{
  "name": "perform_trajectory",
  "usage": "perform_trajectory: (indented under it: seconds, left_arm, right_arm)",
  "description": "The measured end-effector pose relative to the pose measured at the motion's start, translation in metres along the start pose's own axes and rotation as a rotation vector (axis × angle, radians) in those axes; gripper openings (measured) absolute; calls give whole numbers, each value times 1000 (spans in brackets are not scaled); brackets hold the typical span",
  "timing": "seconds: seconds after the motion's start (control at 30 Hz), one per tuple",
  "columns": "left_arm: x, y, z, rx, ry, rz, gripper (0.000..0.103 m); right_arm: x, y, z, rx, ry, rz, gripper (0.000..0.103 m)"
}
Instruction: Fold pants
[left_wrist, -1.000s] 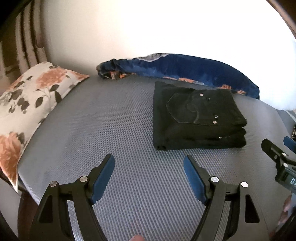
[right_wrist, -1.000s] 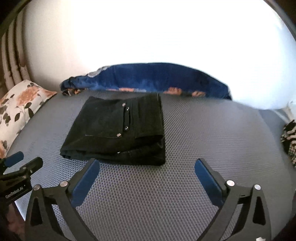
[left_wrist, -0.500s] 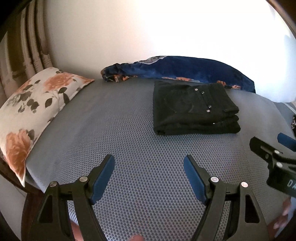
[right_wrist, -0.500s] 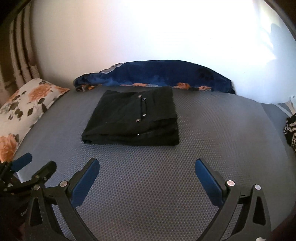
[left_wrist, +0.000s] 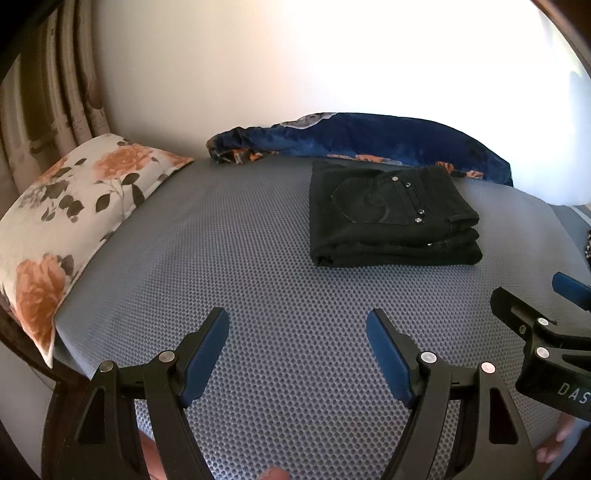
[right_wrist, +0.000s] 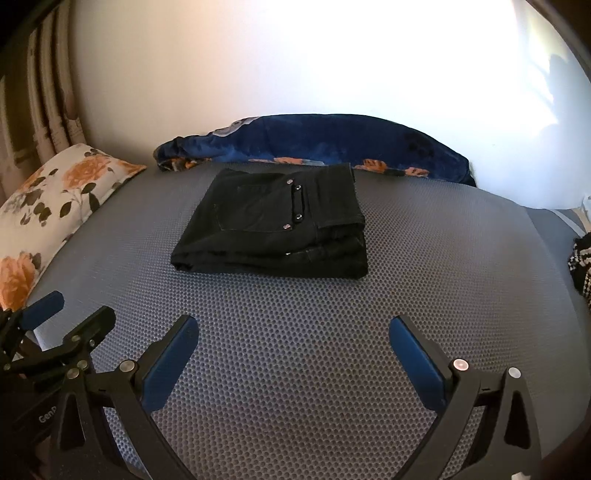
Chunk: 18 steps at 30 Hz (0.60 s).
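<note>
The black pants (left_wrist: 391, 216) lay folded into a compact, squarish stack on the grey mesh-covered bed (left_wrist: 240, 258), toward its far side, a back pocket with small metal studs facing up. Just behind them, along the pale wall, a dark blue blanket (left_wrist: 369, 134) with orange flowers was bunched in a long roll; its edge looked to be touching or nearly touching the far edge of the pants. A floral pillow (left_wrist: 74, 206) in white and orange rested at the left end of the bed, well apart from the stack.

Both pairs of tongs hung over the near part of the mattress, tilted downward, well short of the pants. The left tongs (left_wrist: 297, 325) stood with their blue pads spread wide and nothing between them but bare mesh. The right tongs (right_wrist: 293, 330) were likewise spread wide and empty, with the pants lying ahead of them. The two tools were side by side, each catching the other at the edge of its view. A bit of black-and-white patterned cloth (right_wrist: 581, 264) showed at the right edge of the bed.
</note>
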<state>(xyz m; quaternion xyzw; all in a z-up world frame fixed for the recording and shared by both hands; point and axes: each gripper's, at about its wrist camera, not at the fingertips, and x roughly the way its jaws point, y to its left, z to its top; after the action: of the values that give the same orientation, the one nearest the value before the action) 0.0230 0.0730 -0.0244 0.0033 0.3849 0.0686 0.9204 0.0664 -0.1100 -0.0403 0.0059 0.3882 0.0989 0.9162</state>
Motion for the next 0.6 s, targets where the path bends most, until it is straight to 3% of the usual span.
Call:
perform_trajectory:
  seconds: [0.6]
  left_arm:
    - [9, -7, -1, 23, 21, 1, 77]
  right_arm:
    - [9, -3, -4, 12, 31, -12, 102]
